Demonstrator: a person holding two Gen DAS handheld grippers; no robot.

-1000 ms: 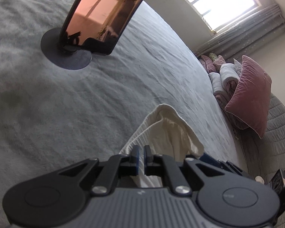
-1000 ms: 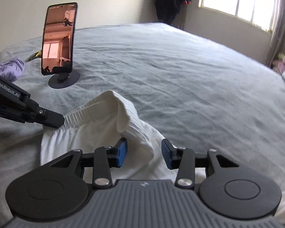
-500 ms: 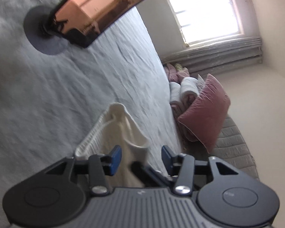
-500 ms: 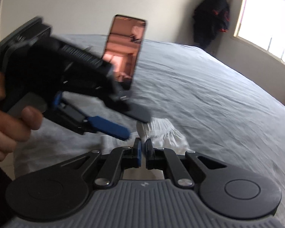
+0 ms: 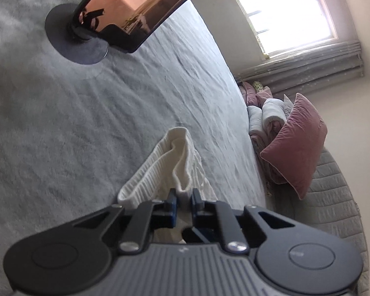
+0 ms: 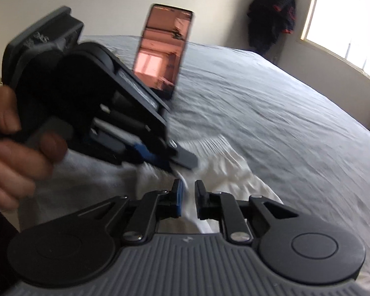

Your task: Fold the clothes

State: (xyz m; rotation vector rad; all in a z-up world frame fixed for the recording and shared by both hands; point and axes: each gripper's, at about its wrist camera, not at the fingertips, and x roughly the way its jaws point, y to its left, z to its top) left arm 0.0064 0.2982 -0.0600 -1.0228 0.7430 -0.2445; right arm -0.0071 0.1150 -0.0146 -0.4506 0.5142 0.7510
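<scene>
The white garment (image 5: pixel 175 162) lies on the grey bed cover (image 5: pixel 61 135), and both grippers meet at its ribbed waistband. The left gripper (image 5: pixel 184 202) has just been closing; its jaws now pinch a fold of the waistband, and the band runs away toward 12 o'clock. The right gripper (image 6: pixel 188 198) has just been opening a little, with white cloth still between its jaws; whether the pads press on it I cannot tell. At 9 o'clock a hand (image 6: pixel 12 148) holds the left gripper. A phone on a stand (image 6: pixel 162 49) stands at 12 o'clock.
</scene>
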